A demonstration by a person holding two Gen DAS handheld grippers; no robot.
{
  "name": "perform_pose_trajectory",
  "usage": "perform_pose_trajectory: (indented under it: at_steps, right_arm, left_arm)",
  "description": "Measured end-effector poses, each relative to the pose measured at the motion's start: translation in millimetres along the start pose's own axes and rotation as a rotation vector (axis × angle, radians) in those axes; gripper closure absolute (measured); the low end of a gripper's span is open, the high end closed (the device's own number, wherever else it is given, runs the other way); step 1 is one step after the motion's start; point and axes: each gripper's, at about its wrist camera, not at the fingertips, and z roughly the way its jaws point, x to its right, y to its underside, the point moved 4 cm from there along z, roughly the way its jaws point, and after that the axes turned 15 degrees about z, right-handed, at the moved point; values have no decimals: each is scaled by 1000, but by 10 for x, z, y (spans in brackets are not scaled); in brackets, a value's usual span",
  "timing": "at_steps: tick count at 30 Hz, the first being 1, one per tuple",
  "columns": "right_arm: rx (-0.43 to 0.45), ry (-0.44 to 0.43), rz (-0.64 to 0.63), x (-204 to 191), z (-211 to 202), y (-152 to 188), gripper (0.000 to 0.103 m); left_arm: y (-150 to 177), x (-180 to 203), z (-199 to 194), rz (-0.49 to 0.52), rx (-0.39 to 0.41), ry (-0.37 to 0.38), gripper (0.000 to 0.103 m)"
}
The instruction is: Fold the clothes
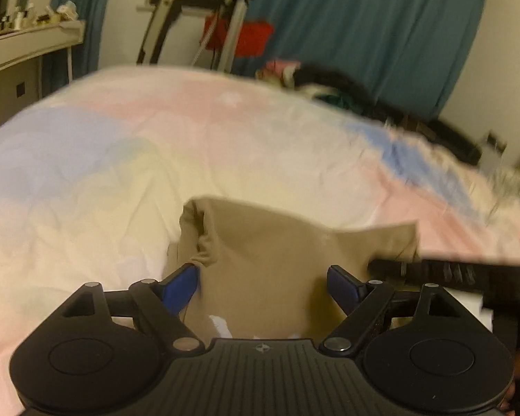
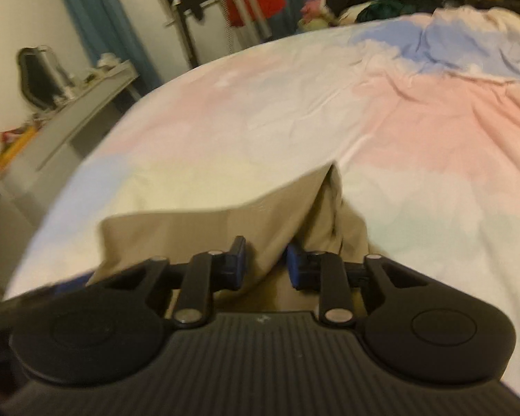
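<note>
Plainly the tan garment (image 1: pixel 260 249) lies dead ahead between both claws: left gripper (image 1: pixel 263 286) wide apart, right gripper (image 2: pixel 265 263) narrower (pads not pressing cloth).

Each gripper (image 1: pixel 263 286) (image 2: pixel 265 263) is matte black, with a ribbed body. Blue pads (image 1: pixel 180 289) line the fingers. Silver screws cap the linkage pivots.

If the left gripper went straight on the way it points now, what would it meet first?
Most likely the tan garment: the left gripper has its jaws wide apart with that cloth lying directly ahead, between and beyond them. Past it is only the pastel bedsheet. Depth is unclear in the blur.
</note>
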Motion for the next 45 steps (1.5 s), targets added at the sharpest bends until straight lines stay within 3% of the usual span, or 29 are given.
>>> perform_pose_trajectory:
  at_steps: [3, 8, 17, 21, 27, 31, 34, 36, 38, 40, 42, 45]
  right_arm:
    - [-10, 15, -17, 6, 131, 44, 77]
    - [4, 24, -48, -20, -31, 115, 77]
    - [24, -1, -95, -59, -811, 355, 77]
    - [-1, 19, -94, -7, -970, 538, 77]
    - [-90, 82, -83, 107, -766, 717, 77]
    - [-90, 54, 9, 185, -834, 652, 77]
    - [-88, 32, 96, 261, -910, 611, 75]
    - [-76, 14, 151, 275, -998, 571, 75]
    - [-66, -22, 197, 266, -1084, 527, 74]
    - [-79, -73, 260, 277, -1137, 503, 59]
    - [-95, -131, 328, 292, -1180, 495, 22]
    - [-164, -203, 422, 291, -1132, 569, 19]
  left_arm:
    - [29, -15, 49, 0, -3, -6, 23]
    - [62, 76, -109, 32, 3, -47, 24]
    - [294, 395, -700, 104, 34, -74, 24]
    - [426, 438, -773, 54, -15, -97, 25]
    - [566, 396, -828, -14, -68, -61, 24]
    - [599, 262, -1086, -153, -31, 19, 23]
    - [648, 176, -1296, -298, 11, 151, 20]
    - [727, 134, -1324, -393, 7, 249, 20]
    - [798, 100, -1262, -458, -22, 300, 20]
    - [849, 58, -1091, -517, -66, 311, 20]
    - [916, -15, -877, -610, -113, 311, 22]
    - [1022, -178, -672, -780, -116, 298, 34]
